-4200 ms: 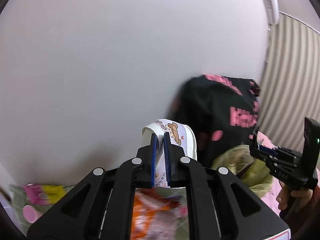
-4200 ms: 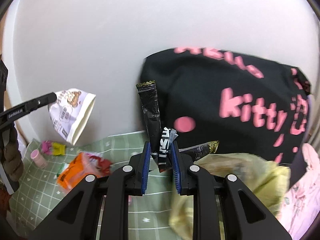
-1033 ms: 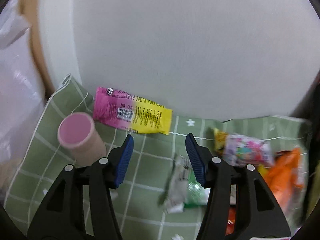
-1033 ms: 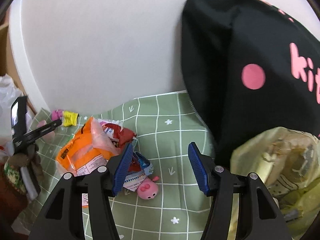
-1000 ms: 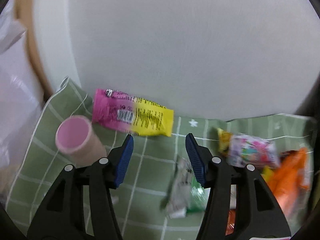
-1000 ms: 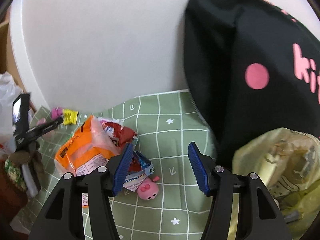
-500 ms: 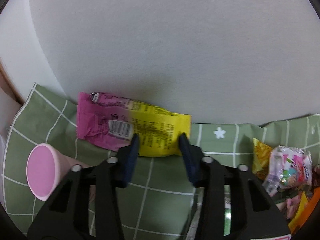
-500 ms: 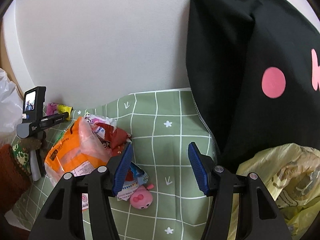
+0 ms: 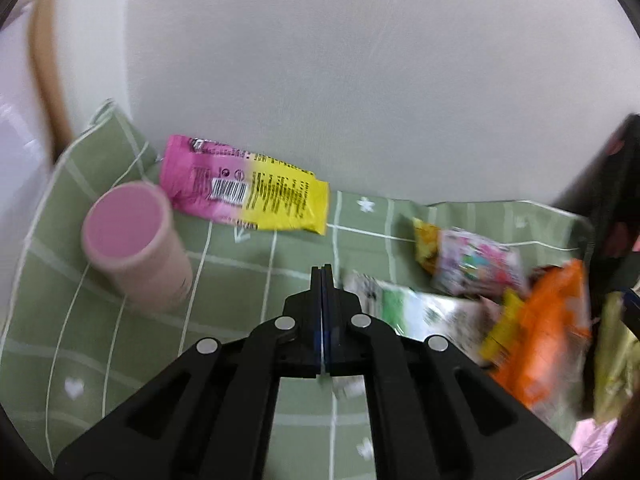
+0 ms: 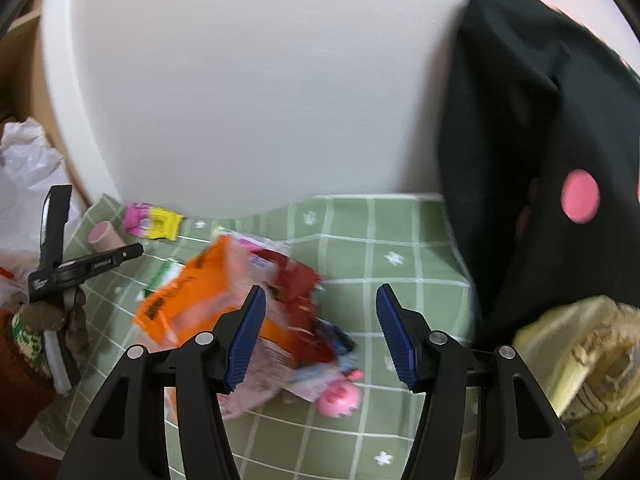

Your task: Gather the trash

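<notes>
Collecting is between pickups, it seems. The green checked cloth (image 10: 404, 236) fills the lower frame; the orange packet (image 10: 200, 292) tops the litter at centre-left, crumpled and glossy. The right gripper (image 10: 320, 332) gapes wide, empty, and should close on it. The left gripper (image 9: 322, 280) is pressed together, holding nothing visible.

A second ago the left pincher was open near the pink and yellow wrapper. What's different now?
The left gripper has snapped shut on nothing and pulled back; the pink and yellow wrapper lies untaken by the wall. The right gripper stays open above the orange bag. The pink cup and green cloth are unchanged.
</notes>
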{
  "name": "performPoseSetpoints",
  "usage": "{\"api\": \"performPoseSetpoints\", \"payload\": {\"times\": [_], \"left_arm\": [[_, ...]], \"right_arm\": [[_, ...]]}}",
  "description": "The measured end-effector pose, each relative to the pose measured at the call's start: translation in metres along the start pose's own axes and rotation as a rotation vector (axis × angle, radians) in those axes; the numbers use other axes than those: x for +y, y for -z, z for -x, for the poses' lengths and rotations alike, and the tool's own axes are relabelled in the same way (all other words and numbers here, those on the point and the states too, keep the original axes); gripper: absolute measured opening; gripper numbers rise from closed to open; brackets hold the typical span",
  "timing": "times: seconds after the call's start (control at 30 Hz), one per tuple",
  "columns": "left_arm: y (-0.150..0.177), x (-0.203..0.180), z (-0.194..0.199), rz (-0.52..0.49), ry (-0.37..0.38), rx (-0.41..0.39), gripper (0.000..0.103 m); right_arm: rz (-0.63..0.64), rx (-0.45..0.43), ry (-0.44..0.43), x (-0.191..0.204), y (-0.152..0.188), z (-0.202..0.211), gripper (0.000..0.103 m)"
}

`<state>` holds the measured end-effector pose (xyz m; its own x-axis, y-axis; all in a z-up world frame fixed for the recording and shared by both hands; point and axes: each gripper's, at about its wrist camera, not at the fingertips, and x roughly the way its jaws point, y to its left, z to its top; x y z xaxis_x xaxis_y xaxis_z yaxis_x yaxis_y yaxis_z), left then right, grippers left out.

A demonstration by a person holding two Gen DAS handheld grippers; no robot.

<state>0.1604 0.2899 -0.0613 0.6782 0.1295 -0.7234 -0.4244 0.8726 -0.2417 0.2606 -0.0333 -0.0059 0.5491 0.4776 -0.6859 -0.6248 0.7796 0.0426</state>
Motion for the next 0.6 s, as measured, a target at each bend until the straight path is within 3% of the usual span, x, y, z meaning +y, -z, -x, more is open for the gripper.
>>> {"api": "performPoseSetpoints", "payload": {"times": [0.07,0.13,0.2,0.37,0.6], "left_arm": [[0.008,0.007,0.019,0.017,0.008,-0.010,0.004],[0.021,0.013,0.038,0.026,0.006,-0.024,0.030],[0.029,0.028,0.058,0.024,0.014,-0.042,0.038],[0.047,0.037,0.081,-0.003,-0.034,-0.063,0.040],[0.072,0.063,0.089,0.033,-0.073,-0.066,0.041]], "right_arm": [[0.025,-0.013,-0.040,0.017,-0.009,-0.004,0.054],[0.051,-0.021,-0.096,0.040,-0.023,-0.014,0.054],[0.083,-0.023,-0.149,0.067,-0.037,-0.027,0.054],[0.118,0.026,-0.271,0.158,-0.066,-0.086,0.054],[0.072,0.207,-0.252,0.214,-0.071,-0.195,0.054]]}}
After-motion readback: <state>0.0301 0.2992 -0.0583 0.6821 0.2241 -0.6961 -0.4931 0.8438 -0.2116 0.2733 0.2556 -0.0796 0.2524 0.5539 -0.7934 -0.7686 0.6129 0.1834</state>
